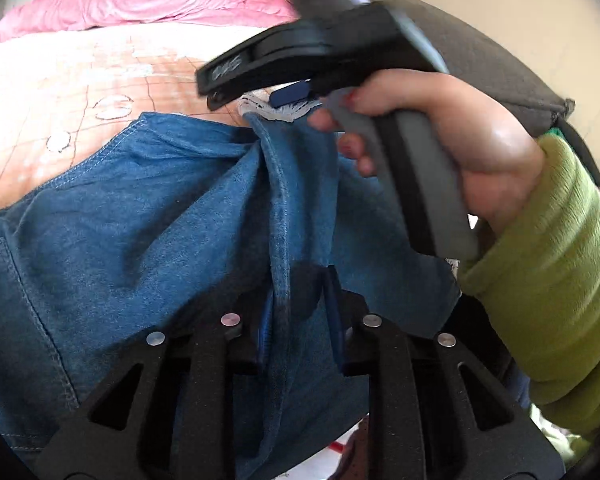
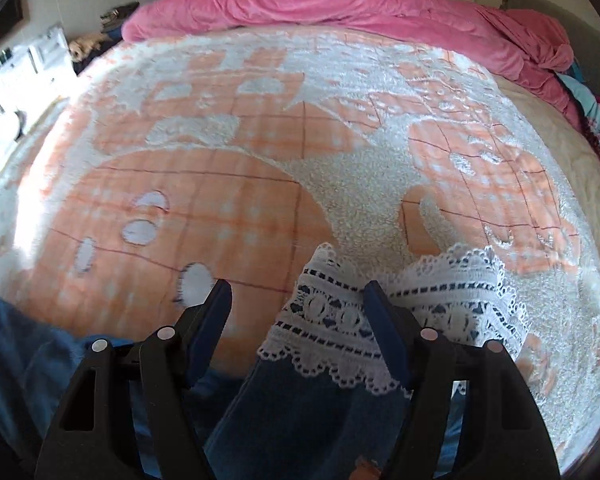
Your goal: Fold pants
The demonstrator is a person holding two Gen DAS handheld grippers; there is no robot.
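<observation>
The pants [image 1: 148,216] are blue denim with a white lace hem [image 2: 380,312] and lie bunched on the bed. In the left wrist view my left gripper [image 1: 298,304] has its jaws closed on a raised fold of the denim. My right gripper [image 1: 292,94] shows in that view too, held by a hand with a green sleeve, over the lace hem [image 1: 276,110]. In the right wrist view my right gripper [image 2: 300,320] is open, with the lace hem lying between its blue fingers [image 2: 384,328], not pinched.
The bed is covered by an orange and white patterned blanket [image 2: 260,152]. A pink duvet [image 2: 320,0] is piled along the far edge. A grey headboard [image 1: 480,52] is on the right. A dog [image 2: 86,46] lies beyond the bed at far left.
</observation>
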